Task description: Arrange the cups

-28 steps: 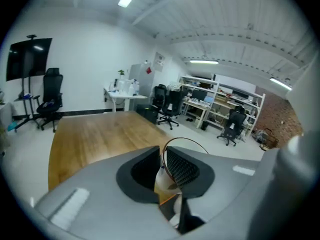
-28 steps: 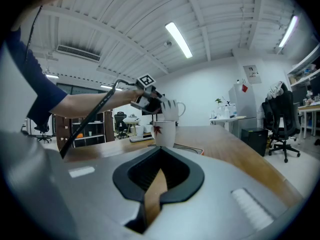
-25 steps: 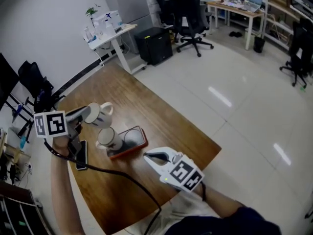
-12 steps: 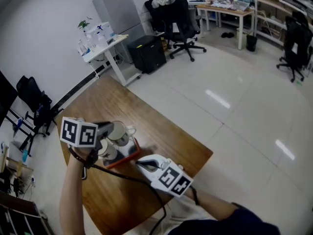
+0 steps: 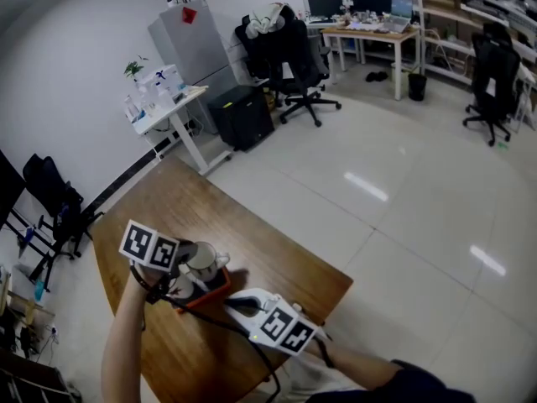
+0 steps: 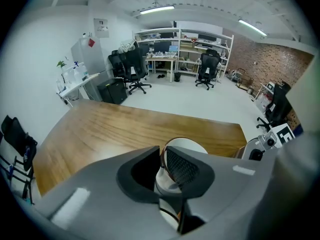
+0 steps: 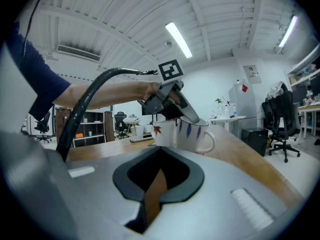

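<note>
So the left gripper [image 6: 162, 164] has a white mug with blue leaf marks [image 7: 192, 135] pinched by the rim. One jaw is inside the cup and the other outside, so they're only a little way apart, with just the cup wall between them. The gripper comes at it from above, angled steeply down, and the handle sticks out on the side away from the other cup. Right next to it is a second white mug with a red leaf on it [image 7: 162, 133], standing upright. From the head view both sit over a reddish tray [image 5: 220, 285] near the front part of the wooden table [image 5: 243, 217]. I honestly can't tell if the held mug's base is resting on the tray or hanging just above it. The right gripper [image 7: 155, 189] has its jaws fully closed with nothing in them. It's held low and about level just in front of the tray, pointing at the two mugs but not touching either.
</note>
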Demonstrator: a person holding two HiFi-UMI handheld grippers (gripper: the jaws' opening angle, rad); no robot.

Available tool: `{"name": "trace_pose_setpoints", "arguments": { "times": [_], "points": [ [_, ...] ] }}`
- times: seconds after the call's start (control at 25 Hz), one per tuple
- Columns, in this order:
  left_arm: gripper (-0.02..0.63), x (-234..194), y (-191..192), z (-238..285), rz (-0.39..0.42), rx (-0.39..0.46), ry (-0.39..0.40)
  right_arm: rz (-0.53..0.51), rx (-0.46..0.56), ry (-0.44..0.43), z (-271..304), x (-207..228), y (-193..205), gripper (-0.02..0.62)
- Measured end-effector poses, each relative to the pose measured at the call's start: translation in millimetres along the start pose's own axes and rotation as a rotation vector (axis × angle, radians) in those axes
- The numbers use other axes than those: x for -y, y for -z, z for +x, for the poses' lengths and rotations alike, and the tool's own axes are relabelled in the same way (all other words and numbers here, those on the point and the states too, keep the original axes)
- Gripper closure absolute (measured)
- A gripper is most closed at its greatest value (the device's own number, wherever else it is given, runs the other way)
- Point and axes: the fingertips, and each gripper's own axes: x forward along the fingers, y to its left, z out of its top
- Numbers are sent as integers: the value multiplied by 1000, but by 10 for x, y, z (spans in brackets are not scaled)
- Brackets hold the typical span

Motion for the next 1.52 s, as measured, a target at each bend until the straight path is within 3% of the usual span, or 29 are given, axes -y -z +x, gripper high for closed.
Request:
{"name": "trace_pose_setpoints", "arguments": {
  "times": [0.24,0.48,0.68,0.8,0.92,1.0,1.08,1.16,1.24,1.28,1.36,1.52],
  "points": [
    [555,-42,54,10,-28,-8,-9,-5,4,1,-21,13,-34,595],
    [557,-127,288,27,16,-111,-50,-4,1,2,-45,49,2,595],
    [558,-138,256,-23,61,-71,-74,-7,-1,1,-28,70,55,595],
    [562,-157,148,-229,100,-15,-147,-3,-2,-3,-49,52,31,595],
    [601,-134,13,-657,129,95,-247,-4,-3,-4,-77,46,-9,595],
    [601,-32,-48,-999,107,233,-263,-1,-2,0,-95,42,-14,595],
    [601,140,-67,-1353,32,433,-215,3,1,8,-113,47,8,595],
    [601,381,31,-1717,-102,688,-111,3,3,12,-127,60,24,595],
    [601,637,360,-1909,-266,906,0,-1,4,9,-116,82,53,595],
    [602,766,603,-1887,-334,971,34,-5,7,6,-107,88,76,595],
    [603,1001,1115,-1681,-397,999,12,-10,9,2,-117,78,82,595],
    [603,1160,1733,-1296,-411,966,-139,-14,12,12,-181,125,-51,595]
  ]
}}
